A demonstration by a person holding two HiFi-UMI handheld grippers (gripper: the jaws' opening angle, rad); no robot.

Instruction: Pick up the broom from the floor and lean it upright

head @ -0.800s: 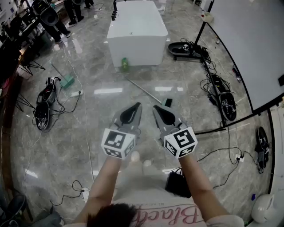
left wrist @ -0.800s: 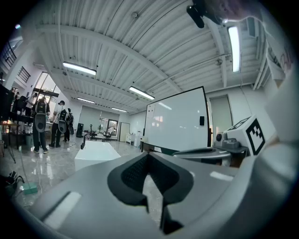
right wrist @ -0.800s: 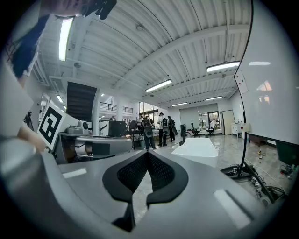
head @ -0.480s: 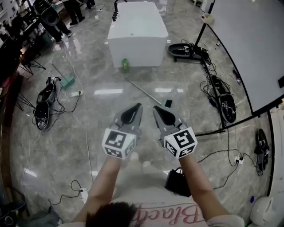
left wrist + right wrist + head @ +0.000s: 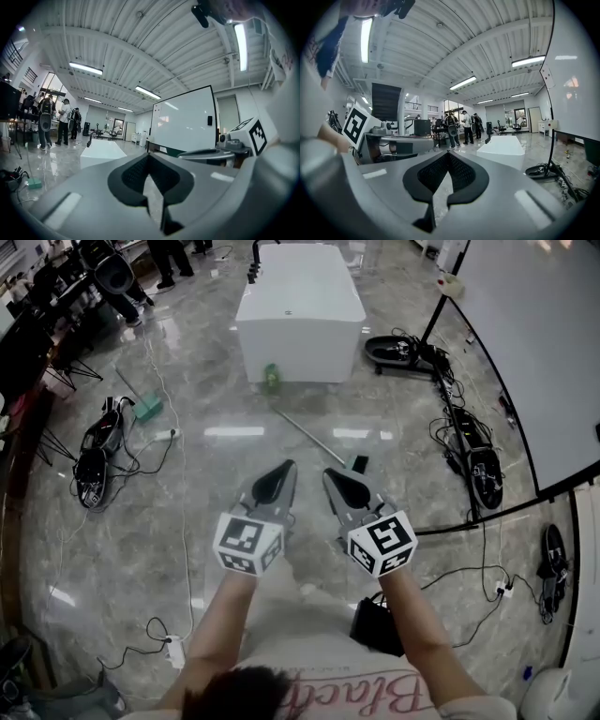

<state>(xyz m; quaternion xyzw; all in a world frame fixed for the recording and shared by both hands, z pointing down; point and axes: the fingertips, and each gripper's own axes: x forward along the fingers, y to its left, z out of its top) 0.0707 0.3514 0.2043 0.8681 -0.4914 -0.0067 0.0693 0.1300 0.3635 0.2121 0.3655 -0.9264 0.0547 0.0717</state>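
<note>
Left arm [image 5: 220,629], right arm [image 5: 422,638] stretched forward. Left gripper [image 5: 286,470], right gripper [image 5: 333,474] side by side, near level, jaws together, both empty.

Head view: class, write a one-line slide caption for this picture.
Left gripper and right gripper, both shut and empty, point toward the broom lying on the floor before a white counter.

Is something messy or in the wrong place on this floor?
Yes. The broom lies flat on the floor near the white table instead of standing upright. A green bottle also sits on the floor beside that table.
</note>
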